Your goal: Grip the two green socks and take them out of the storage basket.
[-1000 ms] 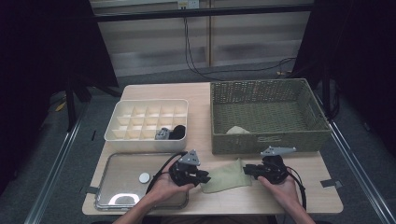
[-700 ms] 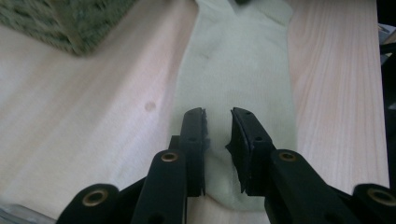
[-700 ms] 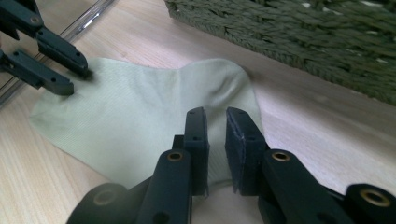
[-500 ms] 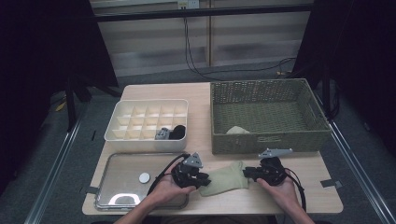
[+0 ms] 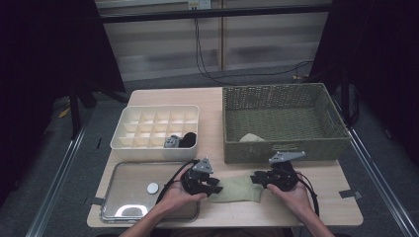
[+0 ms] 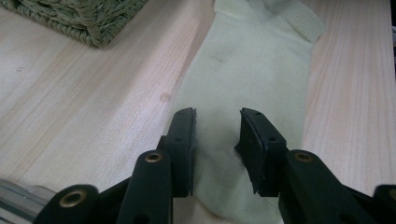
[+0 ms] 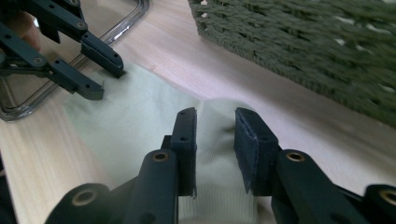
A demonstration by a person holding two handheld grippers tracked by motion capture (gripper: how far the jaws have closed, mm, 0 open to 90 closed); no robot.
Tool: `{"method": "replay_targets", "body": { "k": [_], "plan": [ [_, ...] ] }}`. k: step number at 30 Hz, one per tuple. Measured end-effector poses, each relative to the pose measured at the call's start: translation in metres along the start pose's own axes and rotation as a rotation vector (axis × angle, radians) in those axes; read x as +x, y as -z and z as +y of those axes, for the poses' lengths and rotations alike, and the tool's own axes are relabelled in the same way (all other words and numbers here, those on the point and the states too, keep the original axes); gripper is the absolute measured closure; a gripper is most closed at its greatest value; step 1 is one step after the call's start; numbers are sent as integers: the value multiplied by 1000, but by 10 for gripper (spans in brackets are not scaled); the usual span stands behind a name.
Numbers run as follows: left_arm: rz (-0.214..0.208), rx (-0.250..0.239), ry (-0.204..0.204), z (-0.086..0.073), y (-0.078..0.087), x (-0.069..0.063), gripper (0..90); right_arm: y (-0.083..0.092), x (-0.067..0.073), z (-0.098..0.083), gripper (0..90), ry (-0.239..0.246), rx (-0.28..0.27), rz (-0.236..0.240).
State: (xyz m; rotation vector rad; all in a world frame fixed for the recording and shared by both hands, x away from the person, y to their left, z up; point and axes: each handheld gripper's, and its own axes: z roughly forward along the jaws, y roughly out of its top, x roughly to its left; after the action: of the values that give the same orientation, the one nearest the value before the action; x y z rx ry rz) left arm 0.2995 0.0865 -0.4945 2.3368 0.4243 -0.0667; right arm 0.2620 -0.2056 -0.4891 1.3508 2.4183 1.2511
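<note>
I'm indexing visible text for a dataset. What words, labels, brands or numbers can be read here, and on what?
None: no legible text in any view.
Sock: plain, no print or label.
Wicker basket, compartment box, tray: no markings seen.
White tag at the top wall: too small and blurred to read.

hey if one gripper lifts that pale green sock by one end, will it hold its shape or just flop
Probably flop. The pale green knit sock lies flat and limp on the light wooden table, so it would likely drape from the left gripper or the right gripper. It looks thin and light. Pushed, it may bunch up, not slide.
</note>
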Motion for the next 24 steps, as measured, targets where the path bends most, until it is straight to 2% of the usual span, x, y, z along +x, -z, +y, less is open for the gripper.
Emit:
{"method": "replay_targets", "body": {
  "k": [5,7,8,10,11,15,17,18,20,23,24],
  "plan": [
    [-5,-4,2,0,0,0,657,-8,-5,11,648,13,-5,8],
    [-11,-12,14,-1,-1,1,656,-11,-8,13,629,16,-1,14],
    [-9,1,6,0,0,1,656,-12,-10,14,617,13,5,9],
    [-6,3,5,0,0,1,656,-16,-15,14,604,1,8,25],
    [-12,-21,13,-1,-1,1,656,-17,-17,14,593,-2,6,32],
    [-9,3,9,0,0,1,654,-23,-19,13,541,0,28,51],
    [-13,-20,15,-1,-1,0,654,-24,-20,12,543,2,35,65],
    [-12,-19,14,-1,-1,0,654,-24,-19,12,553,2,41,69],
    [-10,-22,17,-1,-1,0,654,-24,-19,11,637,8,49,66],
    [0,-10,20,-1,-1,-1,654,-23,-19,10,748,-7,55,68],
    [-3,-22,18,-1,-2,-1,652,-22,-18,10,772,-11,55,70]
  ]
}}
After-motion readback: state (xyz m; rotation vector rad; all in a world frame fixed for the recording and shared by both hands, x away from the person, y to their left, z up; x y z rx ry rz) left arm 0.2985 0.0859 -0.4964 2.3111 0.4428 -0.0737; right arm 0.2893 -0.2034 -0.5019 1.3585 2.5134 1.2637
